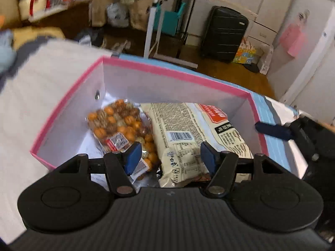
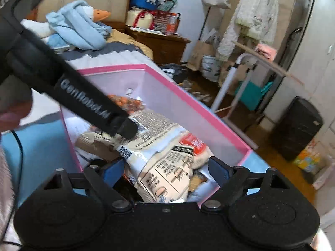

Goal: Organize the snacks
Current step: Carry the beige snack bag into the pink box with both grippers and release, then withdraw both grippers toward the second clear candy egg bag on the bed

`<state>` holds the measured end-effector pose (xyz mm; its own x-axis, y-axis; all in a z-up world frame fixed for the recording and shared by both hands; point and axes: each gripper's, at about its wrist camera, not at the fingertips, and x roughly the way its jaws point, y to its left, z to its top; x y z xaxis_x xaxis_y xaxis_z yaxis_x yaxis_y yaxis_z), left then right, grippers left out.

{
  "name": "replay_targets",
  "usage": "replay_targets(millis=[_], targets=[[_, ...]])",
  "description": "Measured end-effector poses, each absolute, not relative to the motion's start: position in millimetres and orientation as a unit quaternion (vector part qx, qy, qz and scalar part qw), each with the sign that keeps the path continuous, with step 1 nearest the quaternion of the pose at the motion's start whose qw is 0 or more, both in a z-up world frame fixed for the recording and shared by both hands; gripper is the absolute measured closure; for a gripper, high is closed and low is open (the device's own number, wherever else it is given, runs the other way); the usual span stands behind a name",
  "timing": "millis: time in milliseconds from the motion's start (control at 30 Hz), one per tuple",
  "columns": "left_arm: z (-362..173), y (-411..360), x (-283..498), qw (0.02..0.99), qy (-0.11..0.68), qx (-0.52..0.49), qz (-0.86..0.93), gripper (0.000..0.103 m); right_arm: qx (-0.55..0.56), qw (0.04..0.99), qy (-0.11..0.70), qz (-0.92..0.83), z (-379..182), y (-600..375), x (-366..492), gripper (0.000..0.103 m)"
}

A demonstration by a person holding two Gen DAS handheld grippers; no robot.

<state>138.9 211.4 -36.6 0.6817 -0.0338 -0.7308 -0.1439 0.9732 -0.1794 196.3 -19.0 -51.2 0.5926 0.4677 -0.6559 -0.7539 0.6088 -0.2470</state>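
Occupying the bedcover, the pink-rimmed white cardboard box (image 1: 69,108) lies open and already holds several snacks. Largest item: a cream-coloured printed plastic packet with a red label (image 1: 188,138), lying flat on the box floor. Beside it, touching, a clear bag of orange and brown round snacks (image 1: 119,125) sits toward the far left corner. Smaller brown packets show underneath in the right wrist view; their kind cannot be told. Left gripper (image 1: 169,156): jaws apart over the cream packet, pads not pressing it. Right gripper (image 2: 165,169): jaws spread wide over the same packet, gripping nothing. Status, judged: snacks are boxed; neatening and closing may remain.
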Motion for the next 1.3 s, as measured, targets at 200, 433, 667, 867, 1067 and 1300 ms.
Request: replay_targets(millis=[200, 433, 667, 867, 1067, 1300], targets=[[-17.3, 193.1, 127.1, 0.919, 0.386, -0.066, 0.05, 0.042, -0.188, 0.871, 0.265, 0.368, -19.7, -64.7, 172.5, 0.011], [18.0, 169.9, 100.9, 0.927, 0.36, -0.105, -0.02, 0.042, -0.139, 0.906, 0.258, 0.307, 15.2, -125.7, 144.5, 0.011], [42.5, 122.8, 87.1, 0.93, 0.349, -0.091, -0.071, 0.042, -0.142, 0.929, 0.253, 0.23, 49.5, -191.6, 124.9, 0.01], [53.5, 54.7, 92.4, 0.919, 0.369, -0.038, -0.137, 0.044, -0.109, 0.94, 0.299, 0.125, 50.8, -251.4, 105.0, 0.01], [49.1, -19.5, 106.0, 0.894, 0.394, -0.01, -0.21, 0.044, -0.069, 0.949, 0.302, 0.058, 33.4, -322.1, 87.4, 0.01], [16.2, -90.1, 128.8, 0.873, 0.413, -0.041, -0.257, 0.044, 0.01, 0.954, 0.3, 0.007, -24.8, -404.0, 94.6, 0.01]])
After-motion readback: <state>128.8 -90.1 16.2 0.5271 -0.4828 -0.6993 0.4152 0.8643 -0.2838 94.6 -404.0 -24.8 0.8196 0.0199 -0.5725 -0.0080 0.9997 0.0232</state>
